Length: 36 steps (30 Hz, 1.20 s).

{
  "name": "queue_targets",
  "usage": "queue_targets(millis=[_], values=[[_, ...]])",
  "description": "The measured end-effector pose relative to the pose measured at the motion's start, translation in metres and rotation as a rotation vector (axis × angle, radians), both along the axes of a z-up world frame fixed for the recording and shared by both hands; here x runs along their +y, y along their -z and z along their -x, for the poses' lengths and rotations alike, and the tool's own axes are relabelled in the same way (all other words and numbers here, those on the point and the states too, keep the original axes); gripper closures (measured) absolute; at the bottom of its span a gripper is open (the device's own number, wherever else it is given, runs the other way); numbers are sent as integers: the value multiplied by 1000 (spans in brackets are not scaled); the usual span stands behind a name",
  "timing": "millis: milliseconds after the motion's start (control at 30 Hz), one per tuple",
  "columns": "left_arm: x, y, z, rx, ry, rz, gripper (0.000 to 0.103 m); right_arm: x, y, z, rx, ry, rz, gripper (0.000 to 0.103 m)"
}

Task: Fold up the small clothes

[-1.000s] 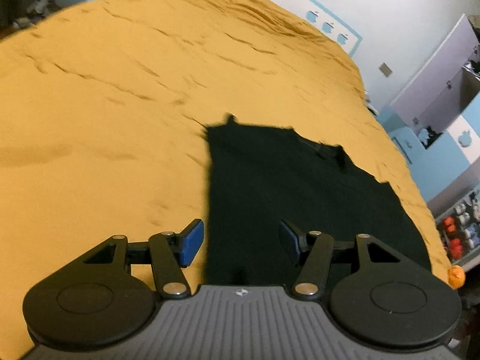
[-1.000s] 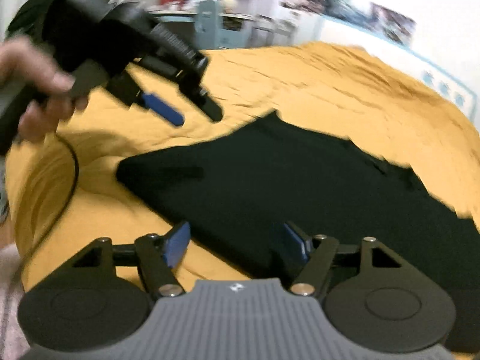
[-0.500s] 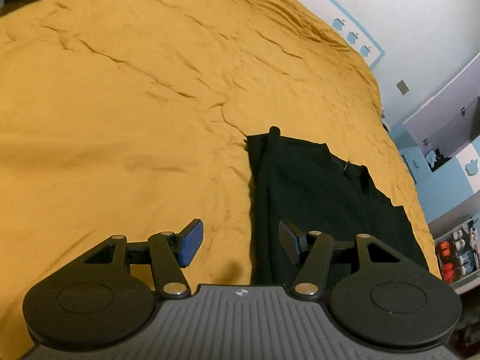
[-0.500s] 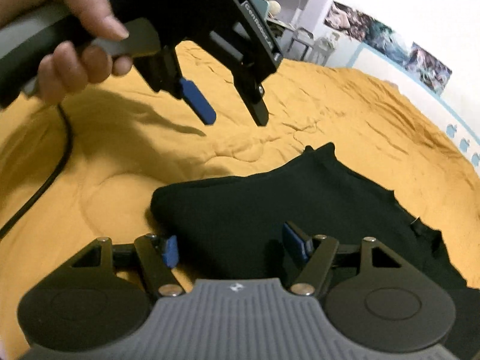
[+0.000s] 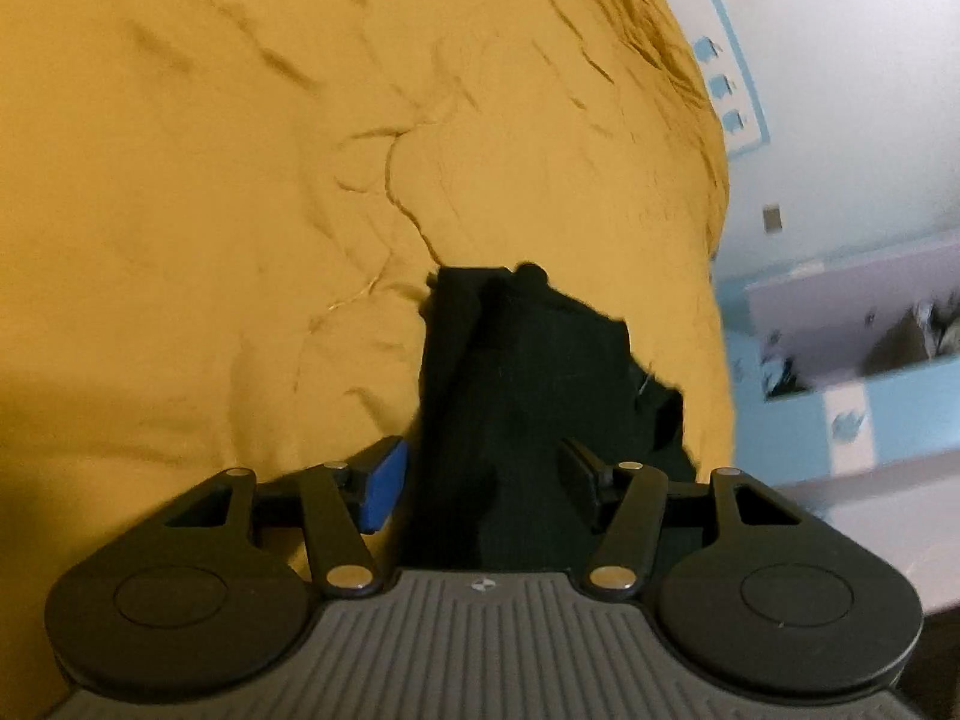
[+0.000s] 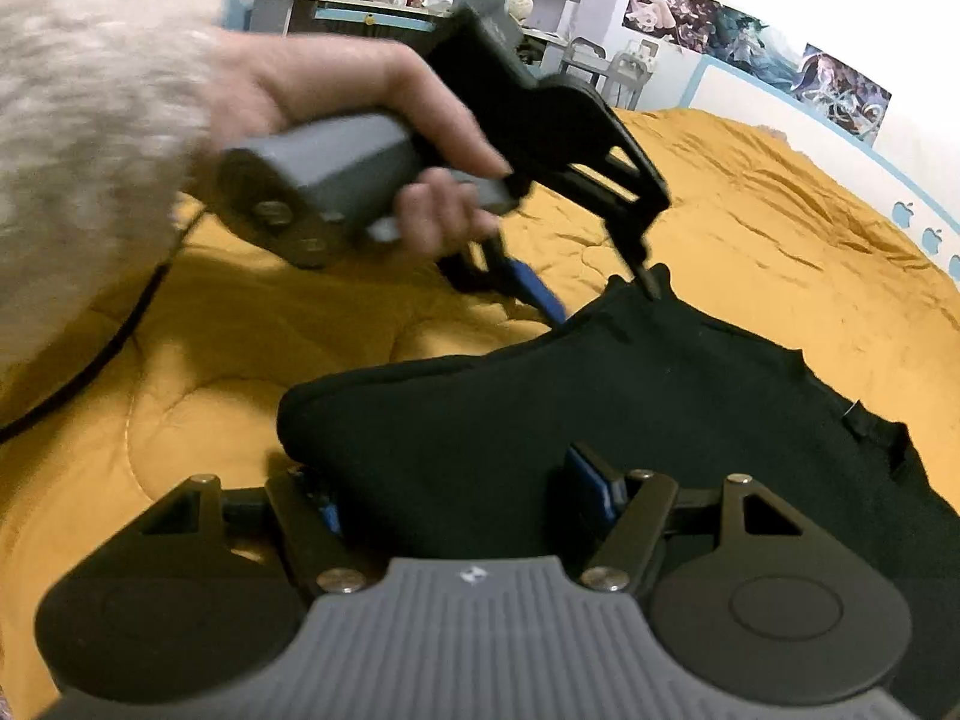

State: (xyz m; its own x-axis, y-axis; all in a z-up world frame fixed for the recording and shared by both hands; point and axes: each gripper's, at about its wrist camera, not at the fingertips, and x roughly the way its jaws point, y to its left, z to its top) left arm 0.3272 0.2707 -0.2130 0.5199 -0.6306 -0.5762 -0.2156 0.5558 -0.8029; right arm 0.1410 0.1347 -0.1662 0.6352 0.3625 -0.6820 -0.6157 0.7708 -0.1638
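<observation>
The black garment (image 6: 600, 420) lies flat on the yellow bedspread (image 6: 780, 252). Both tongs stand wide, gripping nothing. The right tongs (image 6: 456, 498) straddle its near folded corner; the left tongs (image 6: 600, 294) hover at its far corner. Both should probably bite only the top layer before closing, then lift together.

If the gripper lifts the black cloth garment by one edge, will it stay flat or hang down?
The black knitted garment probably hangs limp: it already follows the soft mustard-yellow quilt and bulges at its folded edge. It looks light and thin. The blue pads should hold the matte fabric without slipping.
</observation>
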Motion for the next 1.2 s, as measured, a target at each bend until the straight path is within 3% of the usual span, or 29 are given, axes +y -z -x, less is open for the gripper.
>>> queue_targets(millis=[267, 500, 567, 633, 700, 767, 833, 900, 967, 1033, 1200], values=[[-20, 21, -32, 18, 28, 87, 33, -2, 2, -4, 22, 2, -33, 37], [-33, 20, -50, 19, 53, 54, 30, -4, 2, -6, 27, 4, -44, 37], [-35, 19, -48, 3, 61, 47, 35, -6, 3, -9, 43, 6, -61, 37], [-35, 18, -45, -8, 50, 38, 52, -8, 2, -10, 51, 5, -75, 39], [-29, 21, -40, -6, 9, 61, 68, -7, 1, -10, 48, -6, -74, 52], [-21, 26, -35, -5, -46, 149, 78, -7, -1, -10, 47, -13, -71, 58], [-21, 26, -31, -6, -61, 174, 83, -11, -3, -13, 56, 0, -85, 70], [-26, 16, -29, -11, -64, 127, 84, -19, -7, -17, 75, 23, -116, 89], [-32, 3, -29, -11, -69, 123, 84, -32, -14, -21, 89, 48, -166, 97], [-36, -10, -30, -17, -65, 119, 84, -50, -23, -25, 97, 82, -217, 99], [-68, -56, -36, -27, -47, 17, 84, -114, -50, -35, 127, 192, -380, 99]])
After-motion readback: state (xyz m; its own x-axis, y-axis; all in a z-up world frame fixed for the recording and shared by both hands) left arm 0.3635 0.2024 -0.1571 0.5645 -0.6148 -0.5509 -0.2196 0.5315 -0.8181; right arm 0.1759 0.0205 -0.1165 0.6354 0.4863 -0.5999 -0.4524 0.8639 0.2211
